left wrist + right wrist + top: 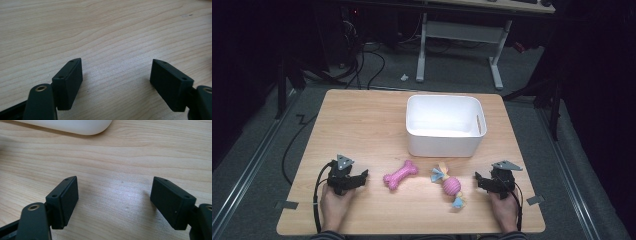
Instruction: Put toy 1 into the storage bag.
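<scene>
Dark floor and cables surround the wooden table (362,120). Both hands rest at its near edge: the left gripper (360,176) and right gripper (478,179) point inward, jaws wide and empty. Between them lie a pink bone toy (400,174) and a rope ball toy (451,185), near a white bin (444,145).

Dim room, dark at edges. Grey carpet floor (257,150) with black cables (362,65) trailing behind the wooden table (357,125). White-legged desk frame (462,35) at the back. Metal floor rails (247,165) run along both sides. Grey tape tabs (286,204) at table's near corners.
</scene>
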Demonstrator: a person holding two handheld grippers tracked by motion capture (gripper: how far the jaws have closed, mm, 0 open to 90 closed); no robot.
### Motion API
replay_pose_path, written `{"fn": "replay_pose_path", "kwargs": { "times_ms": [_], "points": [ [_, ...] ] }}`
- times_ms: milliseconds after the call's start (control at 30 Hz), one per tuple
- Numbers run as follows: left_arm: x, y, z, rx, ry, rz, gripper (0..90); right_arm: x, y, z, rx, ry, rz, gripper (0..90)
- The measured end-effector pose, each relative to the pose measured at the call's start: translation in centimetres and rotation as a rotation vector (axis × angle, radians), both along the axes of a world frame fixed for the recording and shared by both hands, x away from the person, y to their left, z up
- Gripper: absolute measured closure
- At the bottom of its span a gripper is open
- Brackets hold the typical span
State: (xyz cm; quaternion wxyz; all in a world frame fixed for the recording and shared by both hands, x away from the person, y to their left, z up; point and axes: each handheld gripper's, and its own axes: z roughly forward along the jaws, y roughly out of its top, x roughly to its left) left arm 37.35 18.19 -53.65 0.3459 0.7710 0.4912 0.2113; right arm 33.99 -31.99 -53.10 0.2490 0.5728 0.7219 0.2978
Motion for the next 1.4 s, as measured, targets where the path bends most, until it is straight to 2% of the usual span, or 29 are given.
{"fn": "replay_pose_path", "kwargs": {
  "times_ms": [833, 1033, 1233, 1400],
  "points": [
    [0.1, 0.0, 0.1, 0.0, 0.011, -0.017, 23.5, 0.0, 0.0, 0.0, 0.0, 0.001, 0.0, 22.8],
    [0.1, 0.3, 0.4, -0.016, 0.033, -0.026, 25.6, 0.0, 0.0, 0.0, 0.001, 0.0, 0.0, 22.8],
    [-0.2, 0.4, 1.1, -0.05, 0.027, -0.04, 28.0, 0.0, 0.0, 0.0, 0.0, 0.0, 0.0, 22.8],
    [-0.4, 0.2, 1.8, -0.053, 0.026, -0.048, 30.3, 0.0, 0.0, 0.0, 0.001, 0.001, 0.0, 22.8]
  ]
}}
